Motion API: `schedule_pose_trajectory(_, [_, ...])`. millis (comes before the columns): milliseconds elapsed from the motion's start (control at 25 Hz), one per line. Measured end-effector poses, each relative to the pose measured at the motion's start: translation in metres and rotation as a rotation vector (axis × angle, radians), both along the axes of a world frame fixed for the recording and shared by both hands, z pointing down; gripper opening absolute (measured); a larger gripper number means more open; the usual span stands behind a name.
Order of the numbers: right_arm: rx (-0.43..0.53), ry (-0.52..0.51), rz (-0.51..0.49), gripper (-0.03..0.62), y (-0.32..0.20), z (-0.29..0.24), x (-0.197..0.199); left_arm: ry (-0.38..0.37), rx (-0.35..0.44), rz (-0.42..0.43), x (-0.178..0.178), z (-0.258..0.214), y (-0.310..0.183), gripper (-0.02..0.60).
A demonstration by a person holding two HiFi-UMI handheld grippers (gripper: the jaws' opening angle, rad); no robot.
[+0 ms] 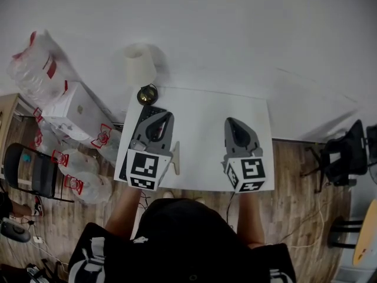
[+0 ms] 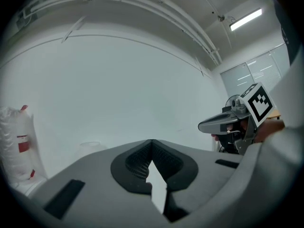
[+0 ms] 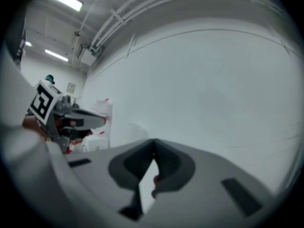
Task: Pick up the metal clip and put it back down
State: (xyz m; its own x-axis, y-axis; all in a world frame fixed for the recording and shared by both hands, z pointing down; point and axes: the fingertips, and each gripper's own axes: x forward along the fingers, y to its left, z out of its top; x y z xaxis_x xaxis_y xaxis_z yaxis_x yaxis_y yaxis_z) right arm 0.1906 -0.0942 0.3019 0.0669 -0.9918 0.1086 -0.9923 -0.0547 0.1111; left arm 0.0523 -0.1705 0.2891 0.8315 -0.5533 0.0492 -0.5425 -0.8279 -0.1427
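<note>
Left tongs [image 2: 152, 144] and right tongs [image 3: 154, 142] both closed tight and empty above the white worktop [image 1: 203, 114].
They hang side by side over its near edge, the left above a dark mat [image 1: 148, 110]; the metal clip cannot be made out.
</note>
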Motion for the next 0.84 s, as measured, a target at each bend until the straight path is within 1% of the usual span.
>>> schedule_pose_trajectory(160, [-0.001,0.003,-0.008,0.035,0.002,0.001,-0.004,-0.002,0.0,0.009,0.001,0.002,0.007,0.024])
schedule_pose_trajectory(840, [-0.008,0.008,-0.021,0.035,0.002,0.003,-0.012,-0.002,-0.017,-0.005,-0.009,0.004,0.01,0.023])
